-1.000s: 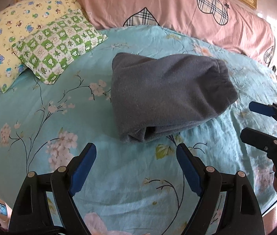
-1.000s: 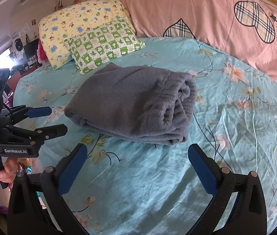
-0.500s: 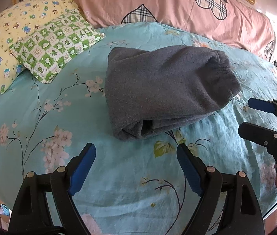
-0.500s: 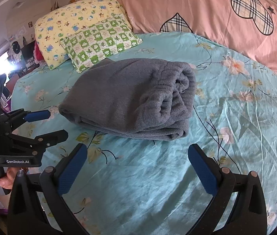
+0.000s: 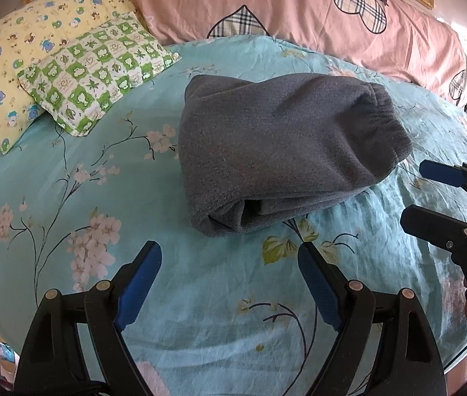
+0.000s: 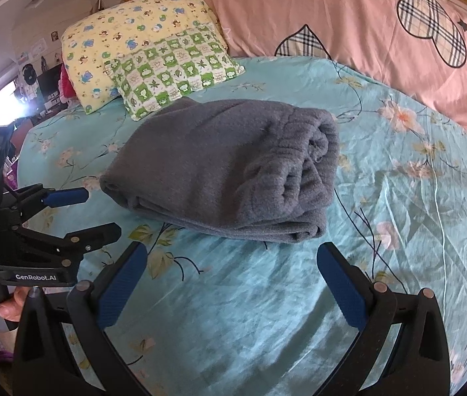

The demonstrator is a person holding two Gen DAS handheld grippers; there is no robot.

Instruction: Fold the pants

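- Left wrist view: left gripper [image 5: 230, 257] low in frame, jaws spread wide, nothing between the blue pads [image 5: 139, 283].
- Folded grey pants [image 5: 283, 155] lying on the bed [image 5: 68, 198] just ahead of the jaws, a little toward the right pad, apart from both tips; elastic waistband end turned to the right, folded layers open toward the jaws.
- Floral turquoise sheet bare under and between the jaws.
- Green checked pillow [image 5: 94, 72] ahead and to the left, overlapping a yellow pillow [image 5: 12, 59]; pink pillow [image 5: 299, 6] along the far side, beyond the pants.
- Right gripper [image 5: 421, 191] at the right edge, jaws parted, empty, just beside the waistband end without touching it.

- Right wrist view: right gripper [image 6: 233, 260] low in frame, jaws wide open, holding nothing.
- Pants [image 6: 227, 168] straight ahead of the jaws, close to the tips but clear of them; bunched waistband on the right, smooth fold on the left.
- Left gripper [image 6: 101, 211] to the left of the jaws, open and empty, tips near the left corner of the pants, not touching.
- Part of a hand [image 6: 5, 307] on its handle at the lower left edge.
- Green checked pillow [image 6: 174, 69] and yellow pillow [image 6: 127, 29] beyond the pants to the left, pink pillow [image 6: 365, 26] beyond to the right.
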